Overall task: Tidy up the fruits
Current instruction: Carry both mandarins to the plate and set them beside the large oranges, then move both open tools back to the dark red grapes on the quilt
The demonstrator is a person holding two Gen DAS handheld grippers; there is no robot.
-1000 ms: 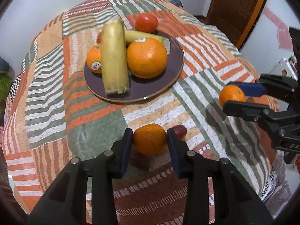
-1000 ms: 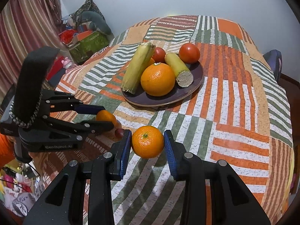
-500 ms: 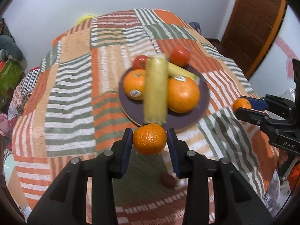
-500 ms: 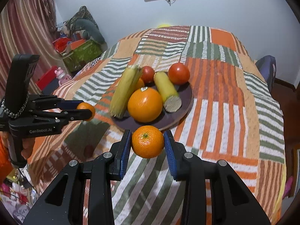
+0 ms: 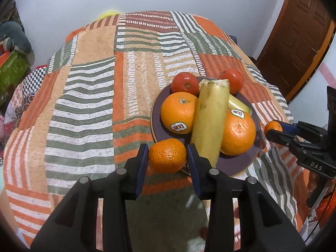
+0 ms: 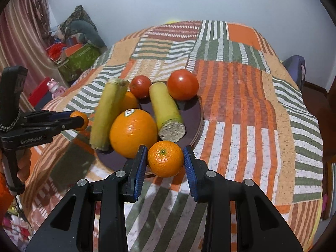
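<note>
Both grippers are moving in over the plate (image 5: 241, 163). Left gripper (image 5: 168, 157), at lower centre of its view, is grasping a tangerine (image 5: 167, 155). Right gripper (image 6: 164, 163) is grasping another tangerine (image 6: 165, 159) at the plate's near rim.

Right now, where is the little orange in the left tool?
In the left view, the little orange sits between the left tool tips, at the plate's near edge beside the corn.

On the table (image 6: 241, 109) a plate (image 6: 197, 121) carries two oranges, two tomatoes and two corn cobs; the right gripper's mandarin (image 6: 165, 159) hangs before its near rim.
</note>
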